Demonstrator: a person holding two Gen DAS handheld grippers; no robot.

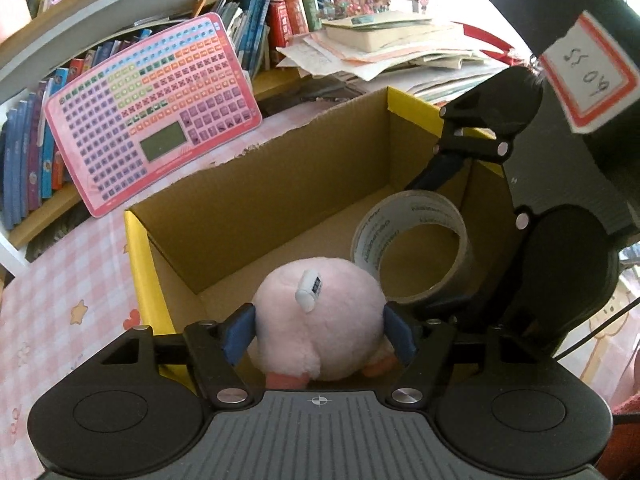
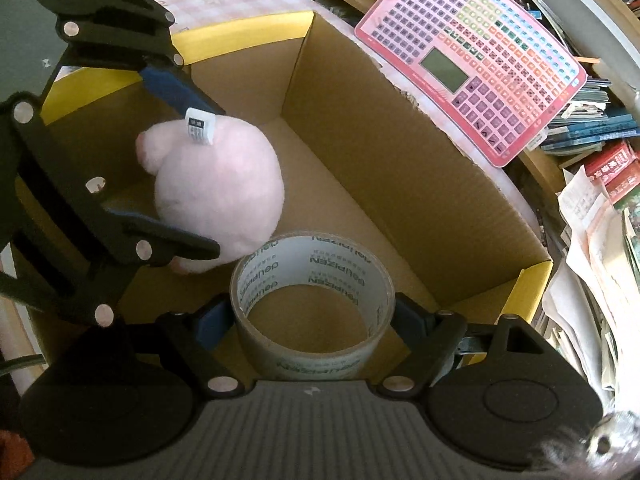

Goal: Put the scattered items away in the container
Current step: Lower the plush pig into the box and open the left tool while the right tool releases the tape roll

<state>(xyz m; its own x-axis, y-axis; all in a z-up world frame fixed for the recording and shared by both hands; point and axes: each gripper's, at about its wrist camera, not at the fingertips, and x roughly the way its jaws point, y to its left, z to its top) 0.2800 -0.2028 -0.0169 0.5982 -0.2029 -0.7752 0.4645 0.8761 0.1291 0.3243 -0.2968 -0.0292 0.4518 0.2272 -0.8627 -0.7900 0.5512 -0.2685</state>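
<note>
1. Holding two items over the open cardboard box (image 1: 256,184), you are at the placing step: the left gripper (image 1: 319,330) is clamped on the pink plush toy (image 1: 320,312), and the right gripper (image 2: 310,322) is clamped on the roll of tape (image 2: 316,300).

2. Both items are already inside the walls of the box, at its near end. In the right wrist view the plush toy hangs just beside the tape roll, and they look nearly touching. I cannot tell if either one rests on the box floor or is a little above it.

3. In my judgement the next move is to lower each item to the floor and then part the fingers. The two grippers are close together in a narrow box, so you should release one first and lift it straight up before you free the other.

4. The plush toy is round, soft and pale pink, with a small white tag (image 1: 309,287) on its back and small darker pink feet below. The blue pads (image 1: 240,334) press into its sides, so it will spring back and may roll when released.

5. The tape roll is wide, greyish, with green print on the inner side. It is held by its outer sides with the hole facing up toward the right wrist camera.

6. The pink keyboard toy (image 1: 152,112) leans against the bookshelf (image 1: 44,76) behind the box, on the checked surface (image 1: 60,300).
</note>
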